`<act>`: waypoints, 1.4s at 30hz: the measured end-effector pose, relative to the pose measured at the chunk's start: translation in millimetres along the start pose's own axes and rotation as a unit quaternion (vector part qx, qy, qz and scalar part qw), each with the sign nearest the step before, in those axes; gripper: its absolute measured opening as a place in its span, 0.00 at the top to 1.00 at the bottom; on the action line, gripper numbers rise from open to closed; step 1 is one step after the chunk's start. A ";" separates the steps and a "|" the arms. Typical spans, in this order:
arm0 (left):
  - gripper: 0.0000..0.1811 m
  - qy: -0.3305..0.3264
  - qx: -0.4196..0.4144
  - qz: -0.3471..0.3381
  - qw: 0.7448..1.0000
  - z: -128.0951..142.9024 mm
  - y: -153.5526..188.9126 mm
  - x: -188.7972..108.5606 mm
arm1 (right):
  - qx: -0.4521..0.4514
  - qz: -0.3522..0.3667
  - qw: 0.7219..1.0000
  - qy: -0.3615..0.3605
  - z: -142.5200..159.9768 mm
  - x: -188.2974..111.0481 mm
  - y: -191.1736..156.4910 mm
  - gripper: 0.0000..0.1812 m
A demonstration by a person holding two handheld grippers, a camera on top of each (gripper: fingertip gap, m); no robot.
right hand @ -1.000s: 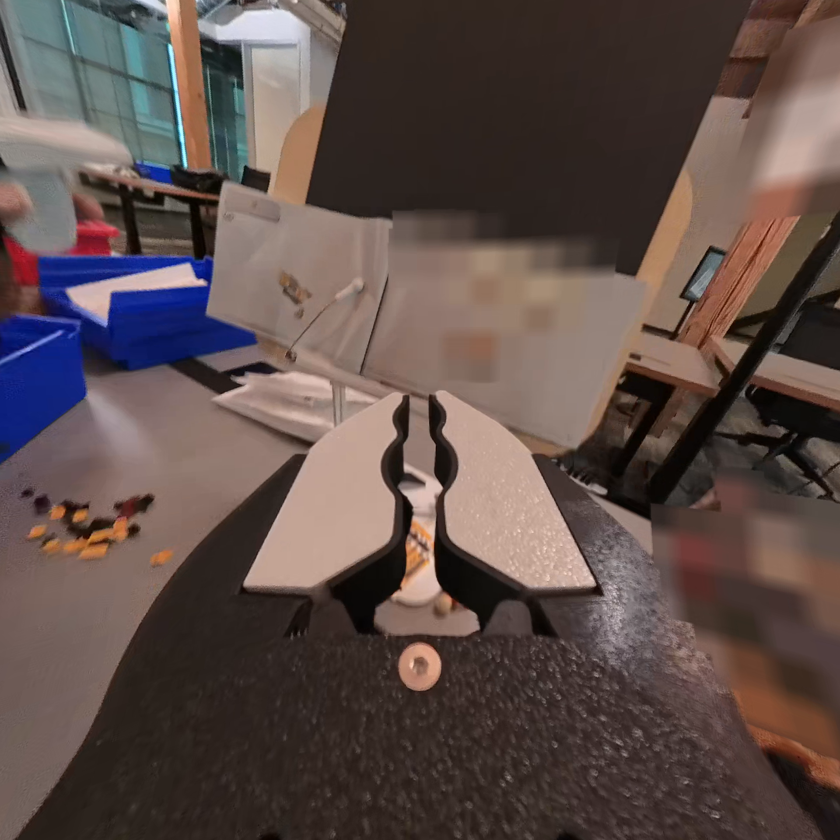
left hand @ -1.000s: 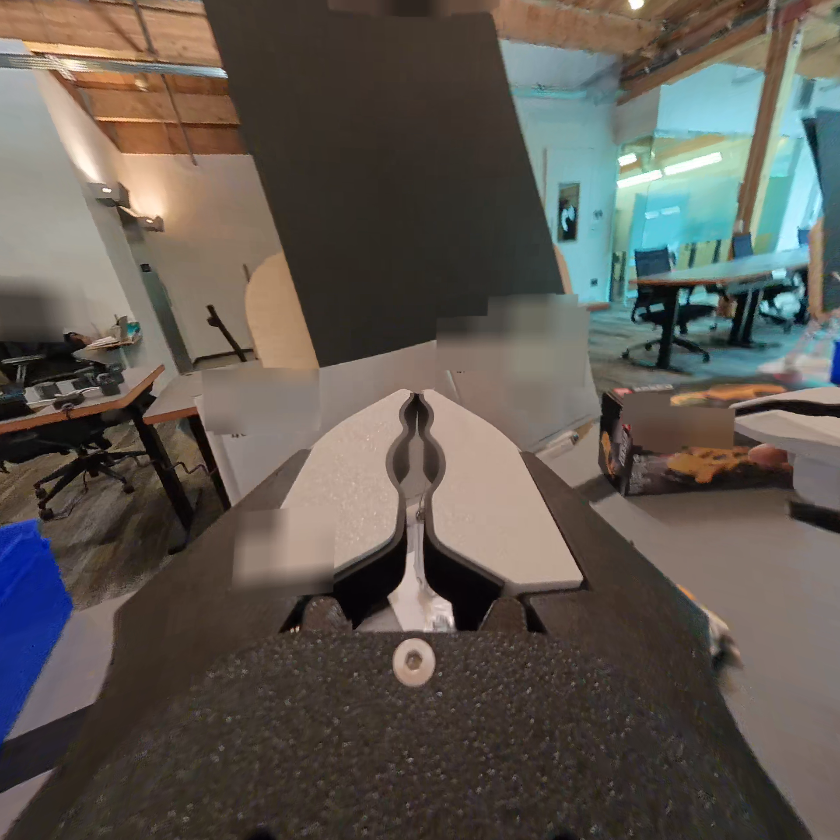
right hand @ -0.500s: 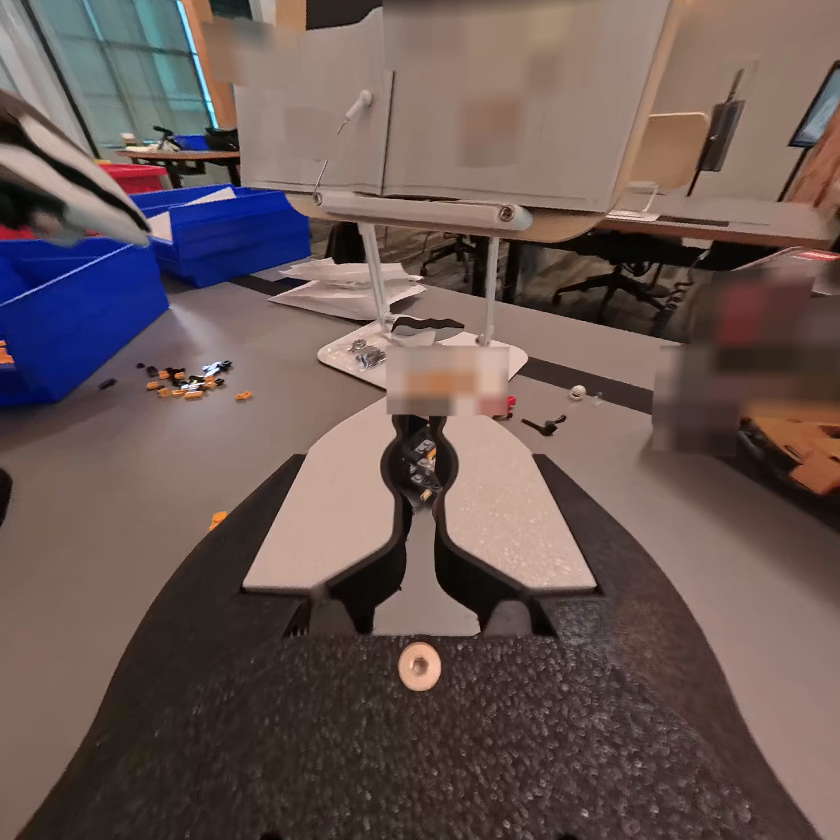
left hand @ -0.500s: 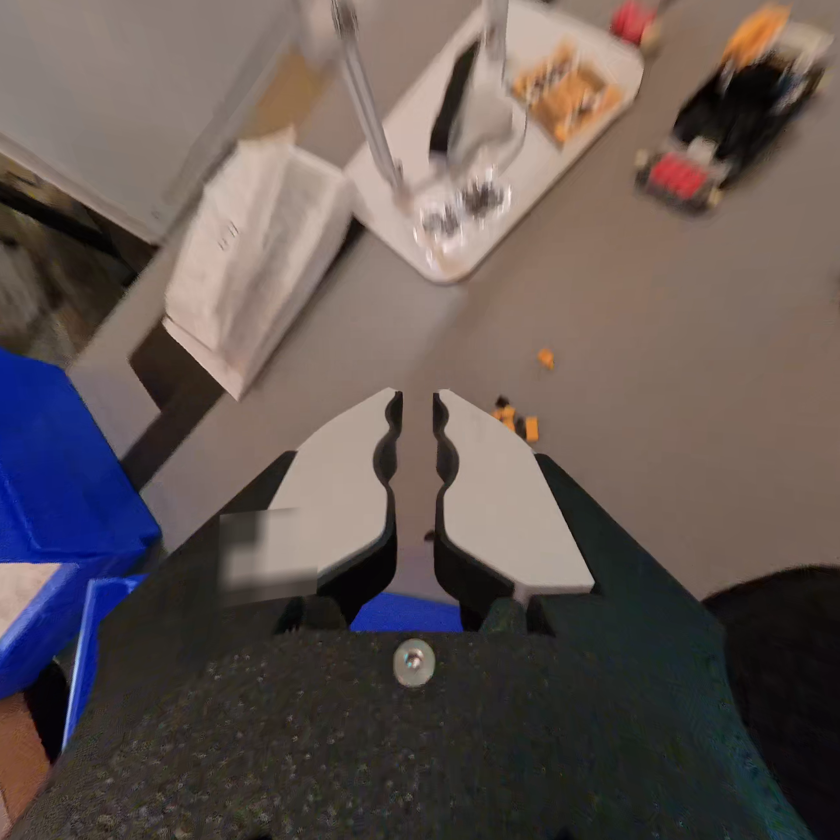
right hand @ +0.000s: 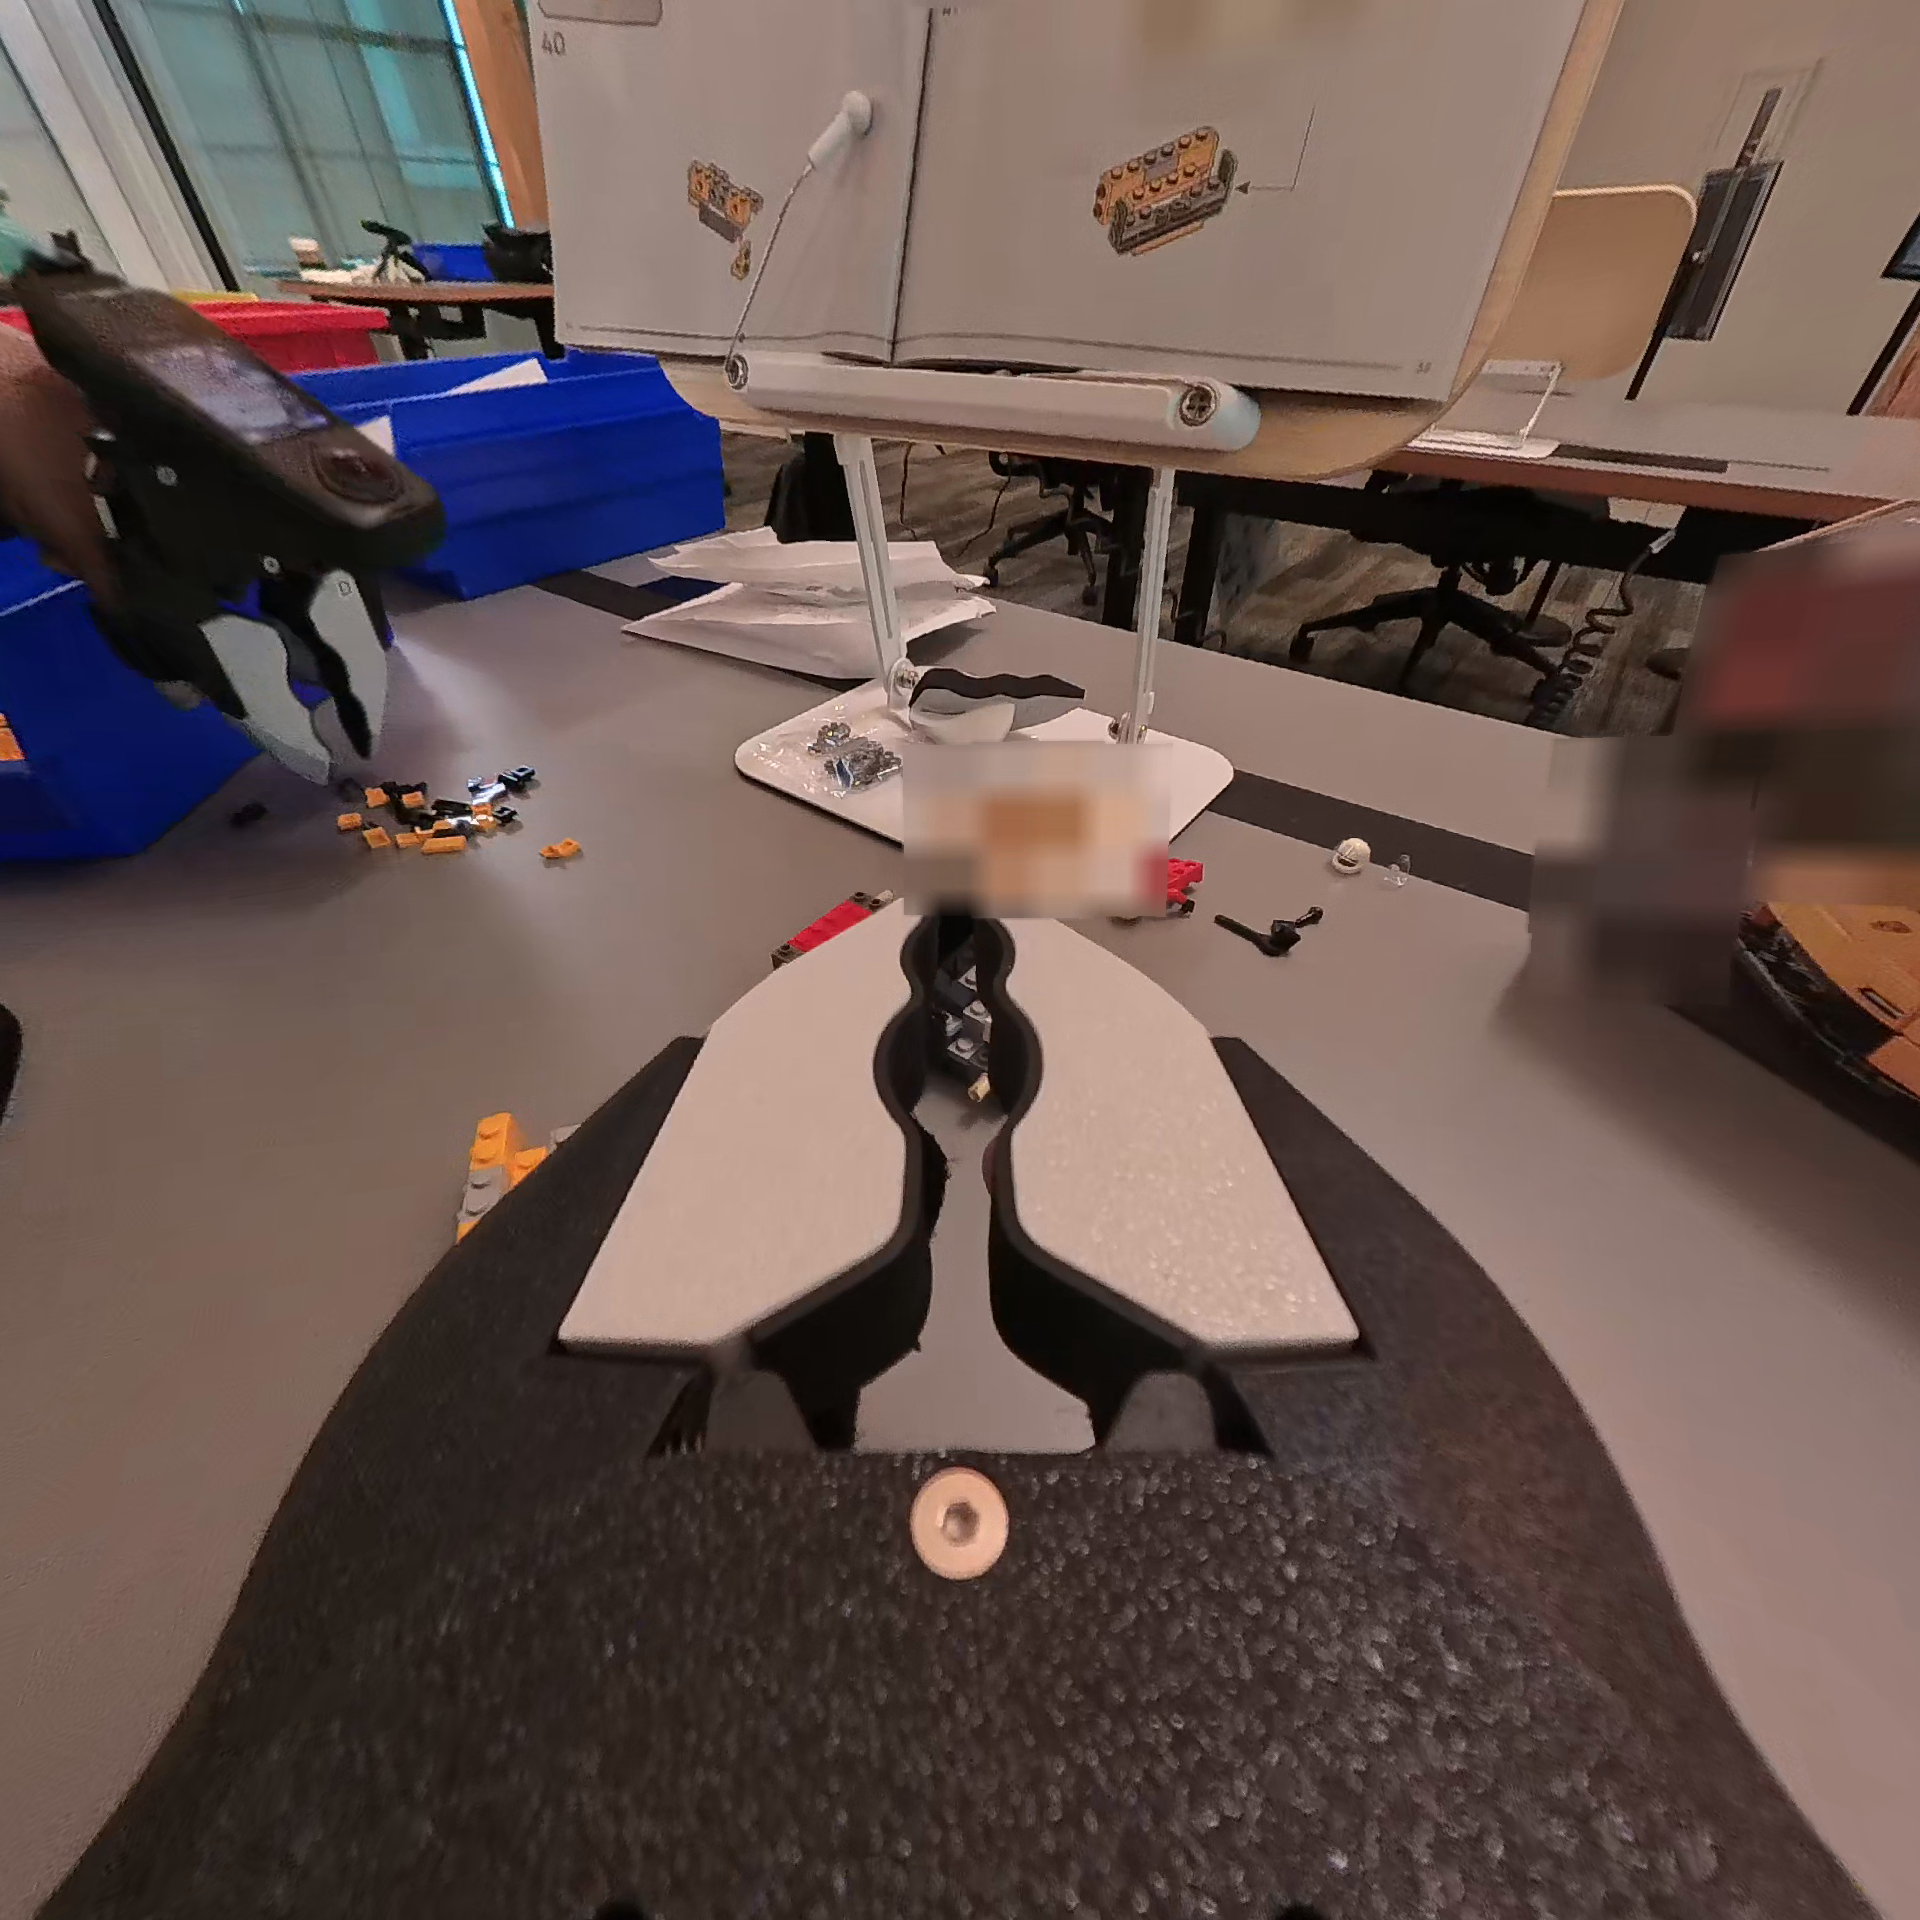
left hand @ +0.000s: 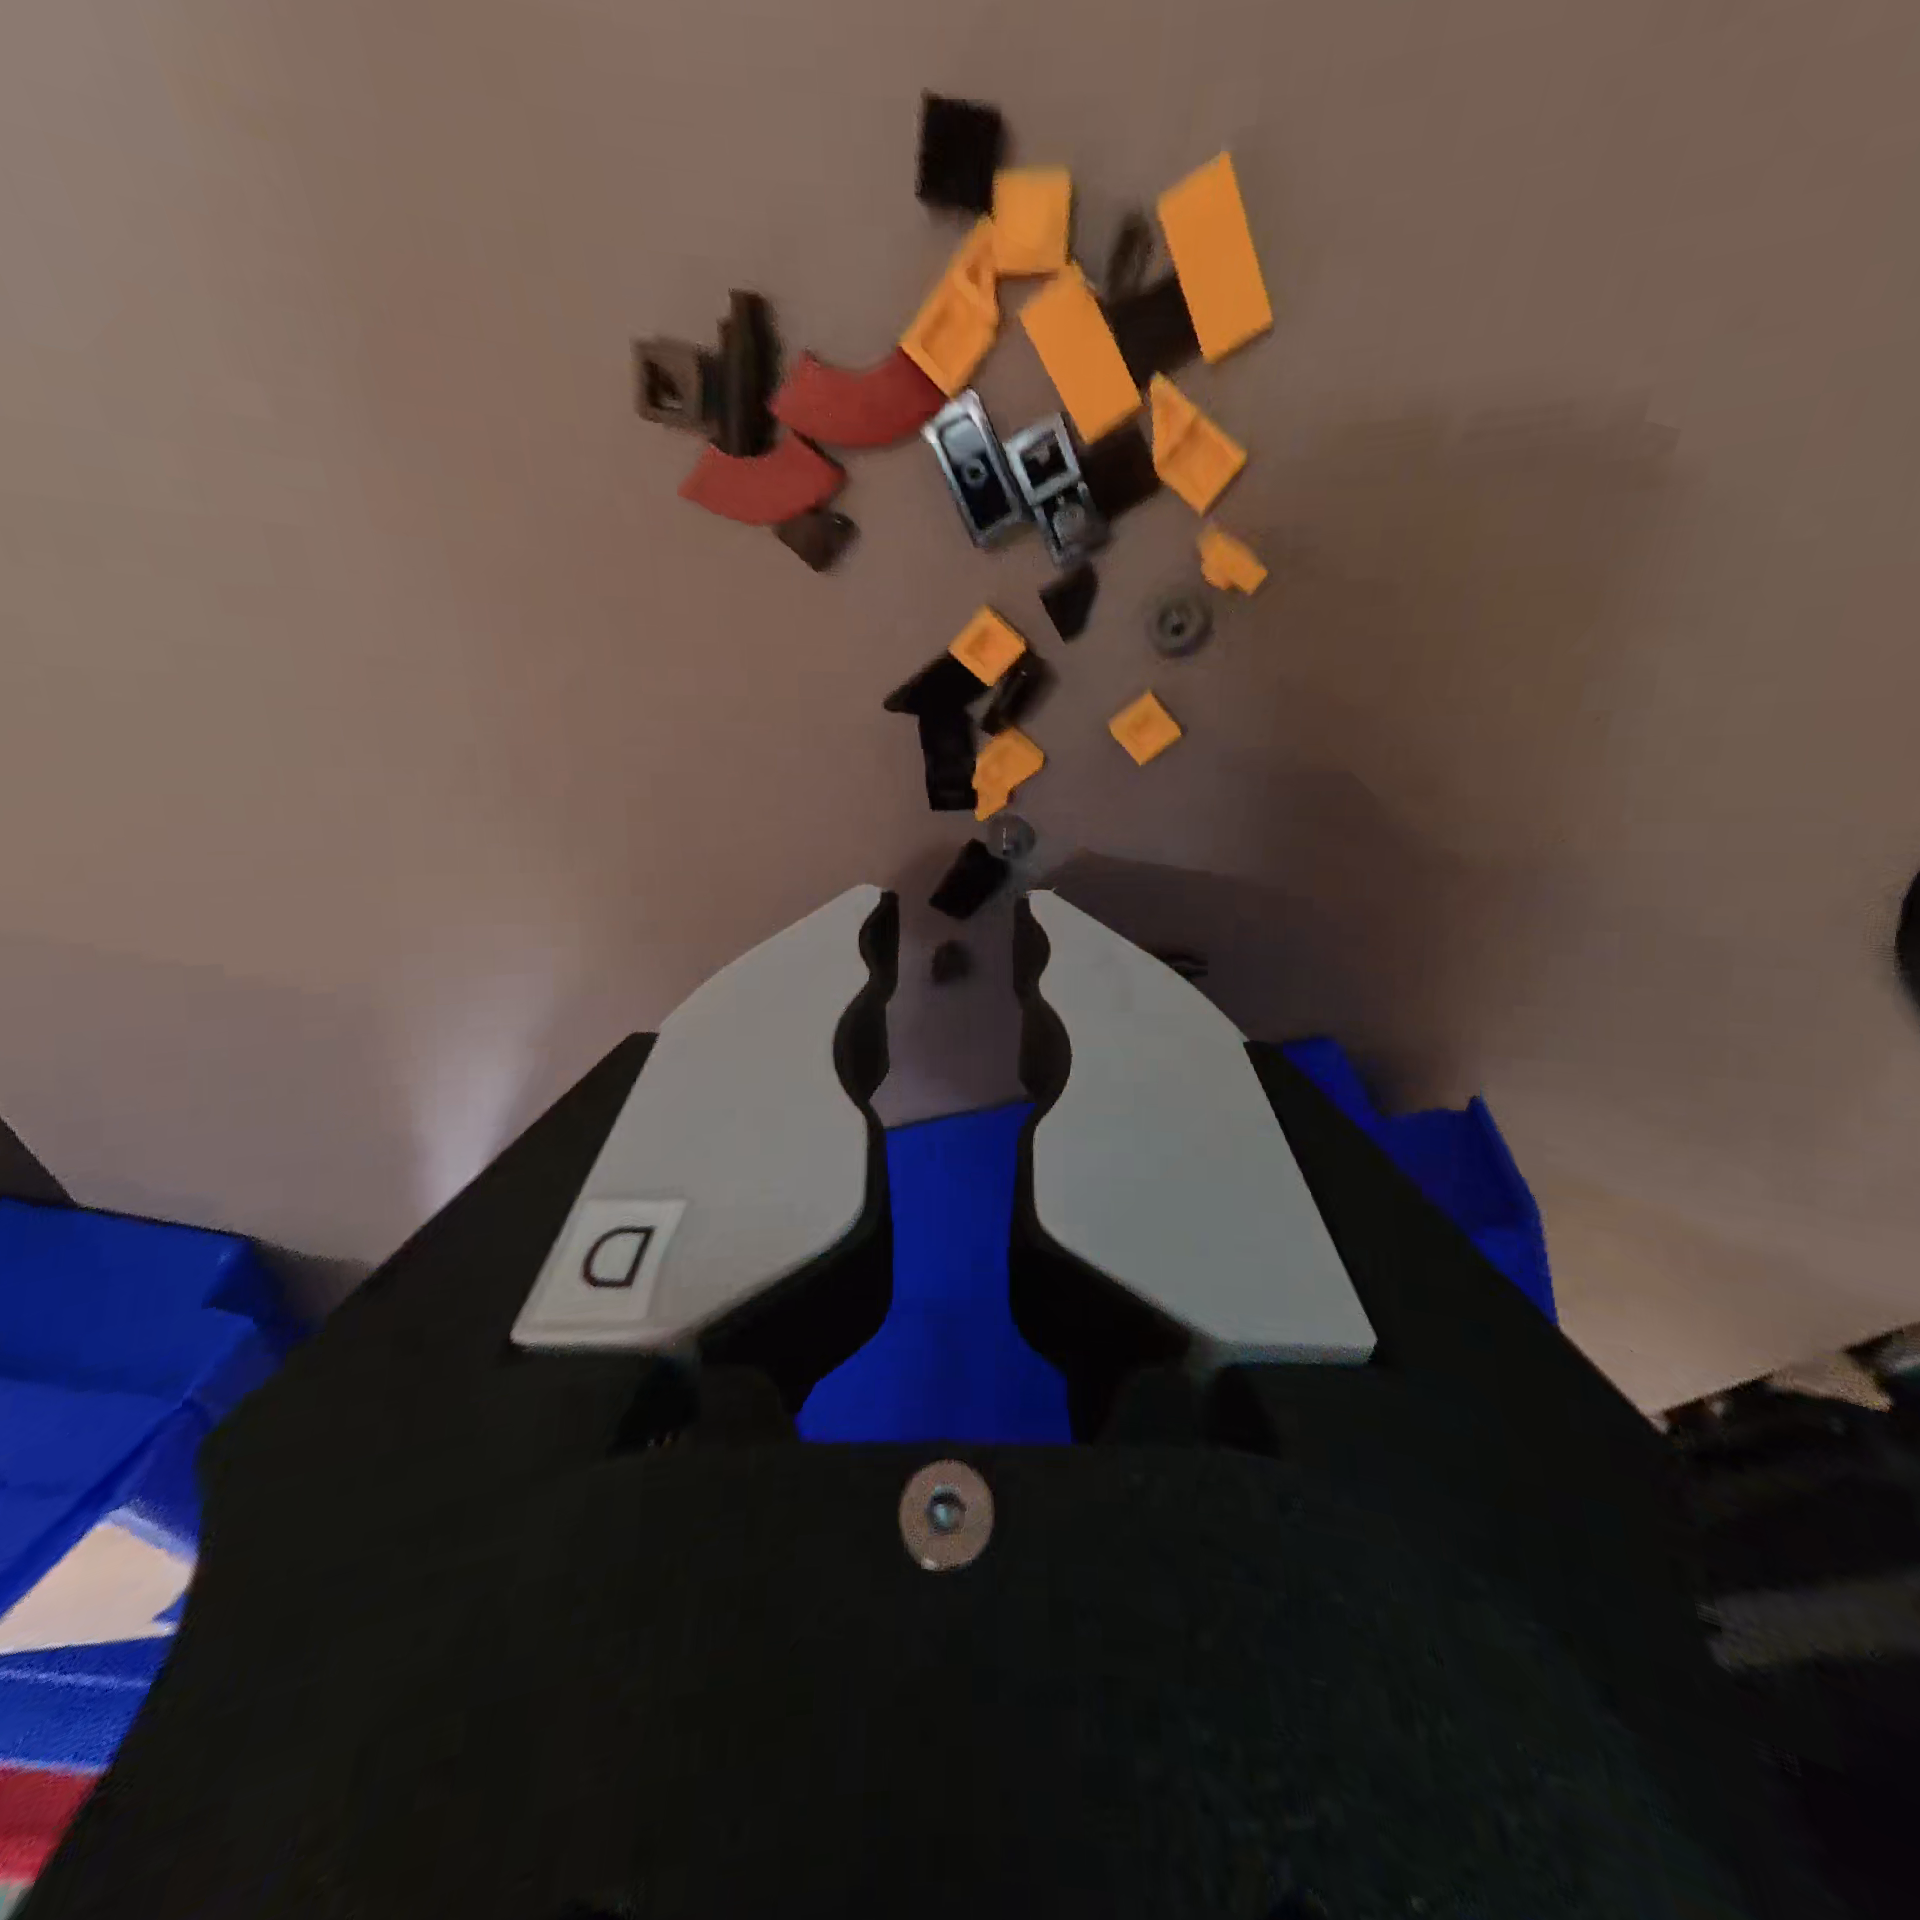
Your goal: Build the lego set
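A pile of loose lego pieces (left hand: 1049, 416), orange, black, red and chrome, lies on the grey table (left hand: 364, 520). My left gripper (left hand: 951, 909) points down at its near edge, open and empty, with a small black piece (left hand: 971, 878) just off its fingertips. The right wrist view shows this gripper (right hand: 327, 727) over the pile (right hand: 447, 810). My right gripper (right hand: 958, 920) sits low over the table, shut on the dark partly built model (right hand: 964, 1023). A blur patch hides most of the model.
An instruction booklet (right hand: 1039, 177) stands on a white stand (right hand: 1184, 779) behind the model. Blue bins (right hand: 561, 457) line the left. An orange brick assembly (right hand: 499, 1148), a black part (right hand: 1268, 930), a white round piece (right hand: 1351, 854) and a box (right hand: 1839, 987) lie nearby. One gripper's finger ends stand about 40 cm off the other's. Measured from the fingertips, the orange brick assembly (right hand: 499, 1148) is 15 cm or so from the right gripper and 30 cm from the left.
My left gripper swung down from facing the room to the loose pile, and its jaws opened. My right gripper came down low over the table and closed around the model.
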State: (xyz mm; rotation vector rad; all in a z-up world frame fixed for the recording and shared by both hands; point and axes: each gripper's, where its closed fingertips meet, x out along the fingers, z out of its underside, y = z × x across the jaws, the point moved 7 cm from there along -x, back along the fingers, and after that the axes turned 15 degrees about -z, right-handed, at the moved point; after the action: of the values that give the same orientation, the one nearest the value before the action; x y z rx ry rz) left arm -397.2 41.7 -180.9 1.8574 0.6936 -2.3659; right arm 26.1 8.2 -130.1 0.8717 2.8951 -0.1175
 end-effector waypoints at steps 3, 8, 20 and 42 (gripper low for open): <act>0.89 -0.021 0.035 -0.003 0.999 -1.8 2.5 3.9 | 0.006 -0.001 1.000 -0.003 2.2 0.4 1.8 0.97; 0.95 -0.025 0.059 0.001 0.998 -7.4 4.4 7.4 | 0.012 -0.003 1.000 -0.004 3.5 0.6 3.0 0.97; 0.88 0.049 -0.026 0.035 0.998 -10.4 -15.0 -1.4 | 0.012 -0.010 1.000 -0.008 4.8 1.7 1.4 0.97; 0.95 0.130 -0.041 0.036 0.990 -17.0 -16.5 -4.2 | 0.012 -0.015 1.000 -0.020 9.0 4.2 0.3 0.97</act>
State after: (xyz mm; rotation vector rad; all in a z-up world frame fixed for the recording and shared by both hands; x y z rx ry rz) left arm -385.8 61.9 -174.8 2.1378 0.7184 -2.0404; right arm 23.5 9.8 -139.6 0.8188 2.8764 -0.1703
